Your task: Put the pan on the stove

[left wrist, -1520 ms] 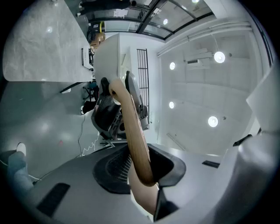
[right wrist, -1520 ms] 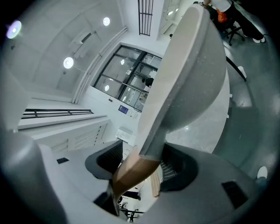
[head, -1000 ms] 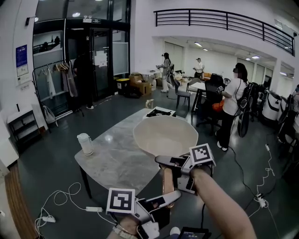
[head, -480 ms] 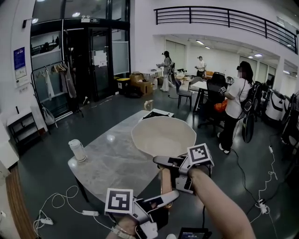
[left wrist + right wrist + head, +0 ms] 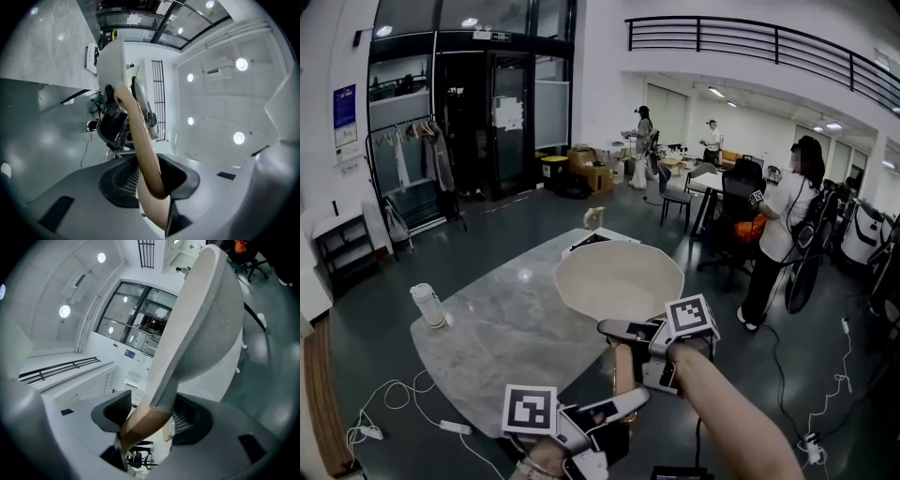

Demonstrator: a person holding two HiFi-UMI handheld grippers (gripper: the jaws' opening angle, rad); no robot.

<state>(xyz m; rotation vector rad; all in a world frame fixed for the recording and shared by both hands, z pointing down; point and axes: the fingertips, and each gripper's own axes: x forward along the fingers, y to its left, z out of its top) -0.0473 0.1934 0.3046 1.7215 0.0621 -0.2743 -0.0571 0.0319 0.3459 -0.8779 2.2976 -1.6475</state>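
Note:
A cream pan (image 5: 619, 279) with a wooden handle (image 5: 624, 370) hangs in the air above the near end of the marble table (image 5: 506, 328). My right gripper (image 5: 623, 330) is shut on the handle where it meets the pan. My left gripper (image 5: 623, 405) is shut on the handle's free end. In the left gripper view the handle (image 5: 140, 140) runs up between the jaws to the pan (image 5: 111, 61). In the right gripper view the pan (image 5: 206, 324) looms over the handle (image 5: 140, 425). A black stove (image 5: 592, 242) lies at the table's far end, partly hidden behind the pan.
A white jug (image 5: 428, 306) stands at the table's left edge. Cables and a power strip (image 5: 450, 427) lie on the floor at the lower left. People (image 5: 787, 220), chairs and desks fill the back right. A clothes rack (image 5: 412, 159) stands at the left wall.
In the head view the pan and both grippers have slid slightly left, and the table and jug have shifted further left. Both grips on the handle are unchanged.

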